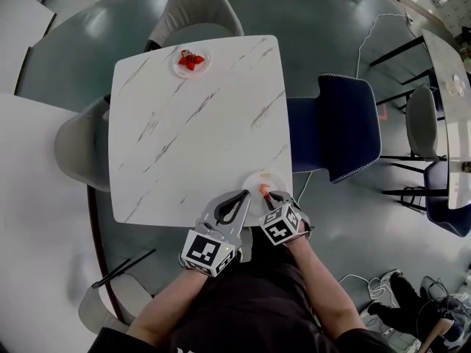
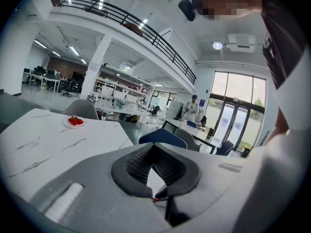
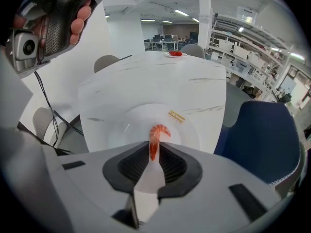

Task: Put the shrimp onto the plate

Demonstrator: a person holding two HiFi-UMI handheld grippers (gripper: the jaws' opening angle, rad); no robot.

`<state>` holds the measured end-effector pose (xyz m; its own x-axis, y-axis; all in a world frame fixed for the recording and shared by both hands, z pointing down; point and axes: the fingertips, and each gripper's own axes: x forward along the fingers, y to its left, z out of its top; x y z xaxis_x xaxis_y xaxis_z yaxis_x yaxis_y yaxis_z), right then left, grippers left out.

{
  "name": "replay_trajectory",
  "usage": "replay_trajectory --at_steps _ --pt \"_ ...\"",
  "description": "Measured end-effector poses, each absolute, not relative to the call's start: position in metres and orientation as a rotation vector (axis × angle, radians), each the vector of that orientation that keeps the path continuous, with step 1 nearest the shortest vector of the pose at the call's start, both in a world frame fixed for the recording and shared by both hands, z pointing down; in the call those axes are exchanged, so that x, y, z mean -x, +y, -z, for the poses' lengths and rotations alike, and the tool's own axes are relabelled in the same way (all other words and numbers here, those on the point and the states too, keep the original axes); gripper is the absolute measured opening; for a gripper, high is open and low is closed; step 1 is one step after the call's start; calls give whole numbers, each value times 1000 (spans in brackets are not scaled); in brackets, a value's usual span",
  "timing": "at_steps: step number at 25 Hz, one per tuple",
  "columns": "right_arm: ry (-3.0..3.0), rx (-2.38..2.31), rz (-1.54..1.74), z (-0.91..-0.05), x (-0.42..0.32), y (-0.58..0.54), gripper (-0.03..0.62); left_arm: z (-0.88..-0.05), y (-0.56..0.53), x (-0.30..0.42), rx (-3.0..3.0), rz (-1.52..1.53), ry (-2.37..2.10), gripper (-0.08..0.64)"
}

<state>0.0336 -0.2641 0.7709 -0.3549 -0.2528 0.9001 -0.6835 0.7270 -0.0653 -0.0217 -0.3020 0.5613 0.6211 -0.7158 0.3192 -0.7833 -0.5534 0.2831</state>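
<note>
An orange shrimp (image 3: 156, 136) has its tail pinched between the pads of my right gripper (image 3: 153, 147), which is shut on it. Its curled body hangs just over the near white plate (image 3: 121, 127). From the head view that plate (image 1: 254, 182) sits at the table's near right edge, with the shrimp (image 1: 263, 190) over it and the right gripper (image 1: 277, 197) at its near rim. Just left of the plate, my left gripper (image 1: 241, 196) is shut with nothing between its pads. In its own view the left gripper (image 2: 154, 148) points across the table.
A second small plate with red food (image 1: 191, 59) stands at the far left of the marble table (image 1: 184, 138). A navy chair (image 1: 346, 123) is at the right side, and grey chairs are at the far end (image 1: 195, 9) and on the left (image 1: 77, 142).
</note>
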Motion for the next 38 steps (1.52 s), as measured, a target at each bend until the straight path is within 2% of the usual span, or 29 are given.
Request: replay_trajectory --at_steps 8,11,38 --pt "-2009 -863 -564 -722 -35 -278 52 -555 -293 21 -2456 -213 -1152 8" --pt "-2076 -941 -533 -693 -31 -286 3 -549 -286 18 -2463 -190 -1118 8" --pt "-2635 -1444 -466 -419 1 -221 2 -416 -190 39 -2599 -72 -1066 8"
